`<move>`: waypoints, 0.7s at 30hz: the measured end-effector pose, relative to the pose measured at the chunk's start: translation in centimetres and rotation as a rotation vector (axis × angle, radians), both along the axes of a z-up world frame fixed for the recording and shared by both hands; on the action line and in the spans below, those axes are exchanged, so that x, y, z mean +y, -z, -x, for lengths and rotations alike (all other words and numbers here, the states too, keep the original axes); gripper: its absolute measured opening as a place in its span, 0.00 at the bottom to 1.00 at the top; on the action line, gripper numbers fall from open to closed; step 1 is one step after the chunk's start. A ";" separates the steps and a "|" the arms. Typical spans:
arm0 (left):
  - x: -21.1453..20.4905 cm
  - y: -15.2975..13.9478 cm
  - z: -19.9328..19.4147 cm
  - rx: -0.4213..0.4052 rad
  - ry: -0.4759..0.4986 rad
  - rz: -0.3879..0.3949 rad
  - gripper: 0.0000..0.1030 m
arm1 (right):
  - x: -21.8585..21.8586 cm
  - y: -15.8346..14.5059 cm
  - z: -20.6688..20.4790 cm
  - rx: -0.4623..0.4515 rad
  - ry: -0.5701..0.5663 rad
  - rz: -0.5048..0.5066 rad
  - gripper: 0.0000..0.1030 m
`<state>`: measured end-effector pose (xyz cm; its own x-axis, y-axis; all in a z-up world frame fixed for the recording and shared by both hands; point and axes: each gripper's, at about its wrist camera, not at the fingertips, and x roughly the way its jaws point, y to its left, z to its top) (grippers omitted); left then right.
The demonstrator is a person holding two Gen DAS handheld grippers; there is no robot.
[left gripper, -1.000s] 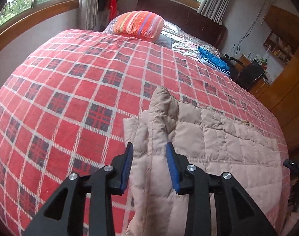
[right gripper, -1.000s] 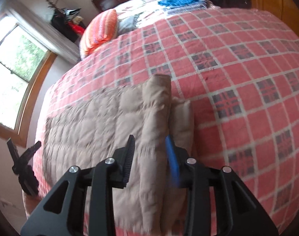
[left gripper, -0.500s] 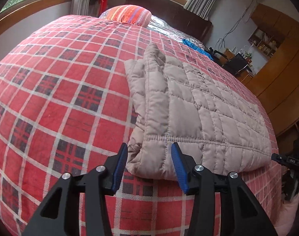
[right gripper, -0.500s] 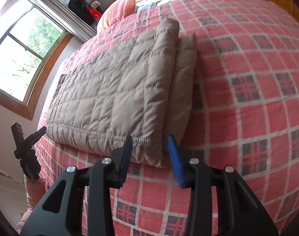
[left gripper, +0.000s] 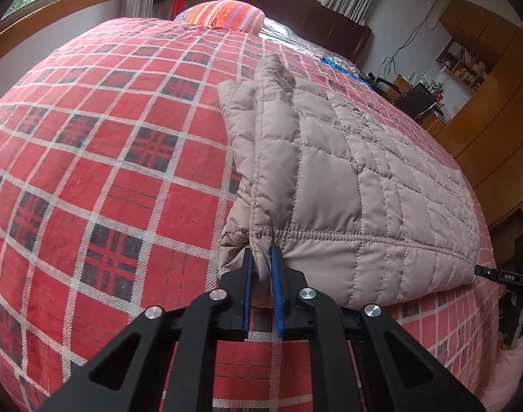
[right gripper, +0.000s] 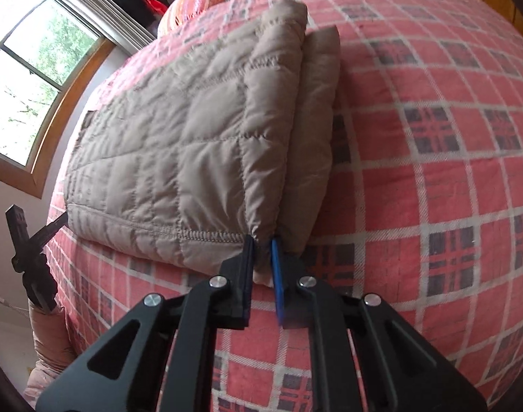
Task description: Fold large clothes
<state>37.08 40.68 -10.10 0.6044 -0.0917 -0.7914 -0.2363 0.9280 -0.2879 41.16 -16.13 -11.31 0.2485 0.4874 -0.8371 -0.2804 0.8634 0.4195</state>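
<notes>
Claws now clamped, left claw [left gripper: 261,257] and right claw [right gripper: 262,245] pinching near hem corners of folded quilted jacket [left gripper: 347,171], earlier spread apart, plaid bed [left gripper: 107,154] beneath.

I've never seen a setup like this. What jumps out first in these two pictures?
A puffy beige quilted jacket, folded into a flat slab, lies on a bed covered by a bold red plaid blanket. Two black grippers pinch its near hem corners: the left gripper at one corner, the right gripper at the other, blue-lined fingers shut on the fabric. At the far end, a striped orange pillow sits by the headboard.
</notes>
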 end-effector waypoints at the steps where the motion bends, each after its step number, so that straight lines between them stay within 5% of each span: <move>1: -0.1 0.3 0.0 0.005 0.002 -0.004 0.10 | 0.0 0.2 -0.2 0.008 0.001 -0.003 0.09; 7: -0.3 0.2 -0.1 0.018 0.005 -0.019 0.12 | 0.0 0.3 -0.3 0.015 -0.005 -0.008 0.13; 9: -0.1 -0.4 -0.1 0.022 0.009 -0.007 0.20 | -0.4 -0.3 -0.2 0.013 -0.002 -0.026 0.15; 14: 1.9 -2.5 -0.4 -0.027 0.006 0.067 0.49 | -2.2 -3.1 -0.4 -0.066 0.032 -0.092 0.60; 18: 4.1 -3.0 -2.4 -0.041 0.016 0.150 0.67 | -3.7 -3.9 -2.3 -0.052 0.067 -0.196 0.69; 21: 5.6 -2.1 -4.3 -0.015 0.003 0.207 0.68 | -4.3 -3.3 -4.3 -0.026 0.098 -0.226 0.72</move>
